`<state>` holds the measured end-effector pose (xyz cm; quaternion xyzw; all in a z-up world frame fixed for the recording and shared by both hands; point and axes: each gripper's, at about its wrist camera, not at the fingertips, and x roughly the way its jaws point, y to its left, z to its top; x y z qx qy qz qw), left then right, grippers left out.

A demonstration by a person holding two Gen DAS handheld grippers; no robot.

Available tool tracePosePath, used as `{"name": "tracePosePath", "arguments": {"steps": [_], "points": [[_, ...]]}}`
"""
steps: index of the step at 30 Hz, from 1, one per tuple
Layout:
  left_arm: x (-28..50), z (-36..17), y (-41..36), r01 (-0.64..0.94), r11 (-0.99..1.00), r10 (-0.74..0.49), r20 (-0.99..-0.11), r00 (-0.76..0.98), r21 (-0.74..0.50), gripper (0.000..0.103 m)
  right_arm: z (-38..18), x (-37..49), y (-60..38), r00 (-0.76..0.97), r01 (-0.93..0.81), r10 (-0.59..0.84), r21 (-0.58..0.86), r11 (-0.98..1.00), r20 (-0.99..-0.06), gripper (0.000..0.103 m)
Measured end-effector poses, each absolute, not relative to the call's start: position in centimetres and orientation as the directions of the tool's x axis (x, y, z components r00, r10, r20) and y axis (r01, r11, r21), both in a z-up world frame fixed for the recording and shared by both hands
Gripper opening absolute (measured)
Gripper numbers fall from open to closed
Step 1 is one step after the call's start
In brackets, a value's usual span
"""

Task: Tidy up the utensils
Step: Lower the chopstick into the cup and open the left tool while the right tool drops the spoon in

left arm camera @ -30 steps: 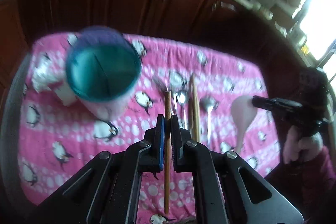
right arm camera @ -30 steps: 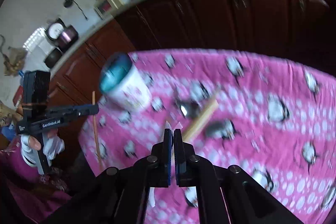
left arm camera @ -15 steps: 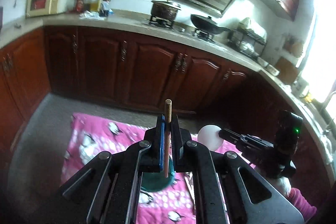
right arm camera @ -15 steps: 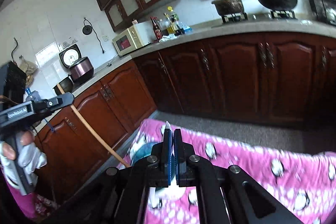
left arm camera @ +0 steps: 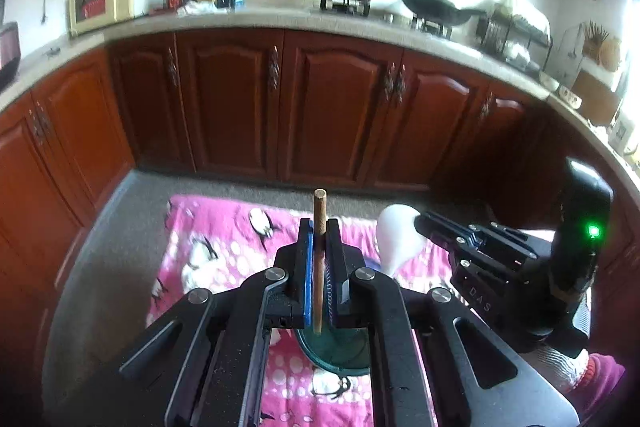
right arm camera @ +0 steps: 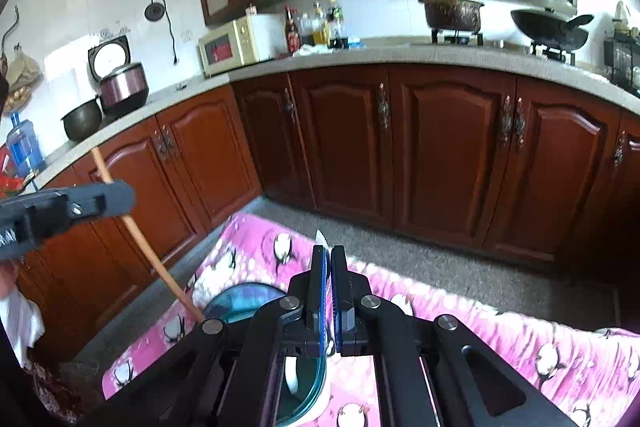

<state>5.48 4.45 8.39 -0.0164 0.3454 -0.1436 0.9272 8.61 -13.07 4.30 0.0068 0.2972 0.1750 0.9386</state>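
A kitchen with red-brown cabinets; a pink penguin blanket (left arm camera: pixel 224 227) covers the surface. Nearest, the left gripper (left arm camera: pixel 319 227) is clamped on an upright chopstick (left arm camera: pixel 319 259), its lower end over the teal-lined cup (left arm camera: pixel 336 353). The right gripper (right arm camera: pixel 327 259) pinches a white spoon (left arm camera: pixel 396 241) (bowl up, handle hanging at the cup's mouth). Whether anything already sits in the cup I cannot tell. Both utensils meet one narrow opening: they could knock together, miss the rim, or tip the cup.
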Motion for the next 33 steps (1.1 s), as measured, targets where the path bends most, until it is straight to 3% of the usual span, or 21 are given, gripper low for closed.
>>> {"name": "tracePosePath", "arguments": {"steps": [5,13,15,16,17,19,24,28,33], "points": [[5.9,5.6,4.3,0.241,0.960,-0.275,-0.670,0.689,-0.145,0.004,2.0,7.8,-13.0,0.714,-0.347,0.358,0.140,0.927,-0.601,0.002],[6.0,5.6,4.1,0.208,0.969,-0.244,-0.667,0.704,-0.135,0.006,-0.2,7.0,-12.2,0.662,-0.364,0.387,0.176,0.915,-0.642,0.002],[5.9,5.8,4.2,0.212,0.968,-0.248,-0.665,0.705,-0.136,0.019,0.0,6.9,-12.7,0.658,-0.360,0.409,0.212,0.908,-0.632,0.004],[5.8,6.0,4.4,0.207,0.969,-0.246,-0.660,0.710,-0.138,0.037,0.2,6.8,-12.9,0.660,-0.352,0.410,0.223,0.909,-0.629,0.008],[5.7,6.1,4.5,0.204,0.968,-0.250,-0.657,0.711,-0.147,0.047,0.5,6.7,-13.2,0.663,-0.343,0.411,0.234,0.910,-0.625,0.019],[5.5,6.6,5.0,0.199,0.964,-0.267,-0.651,0.710,-0.178,0.047,1.0,6.6,-14.0,0.668,-0.334,0.424,0.263,0.905,-0.611,0.030],[4.2,7.9,5.2,0.207,0.960,-0.280,-0.633,0.722,-0.188,0.047,2.0,5.4,-16.0,0.683,-0.298,0.418,0.295,0.908,-0.599,0.030],[2.3,8.9,4.2,0.244,0.952,-0.307,-0.624,0.719,-0.187,0.048,2.6,3.6,-17.8,0.704,-0.249,0.373,0.282,0.926,-0.605,0.042],[-0.4,9.6,2.1,0.300,0.934,-0.354,-0.603,0.715,-0.192,0.052,2.9,1.0,-20.6,0.721,-0.178,0.308,0.264,0.948,-0.621,0.043]]}}
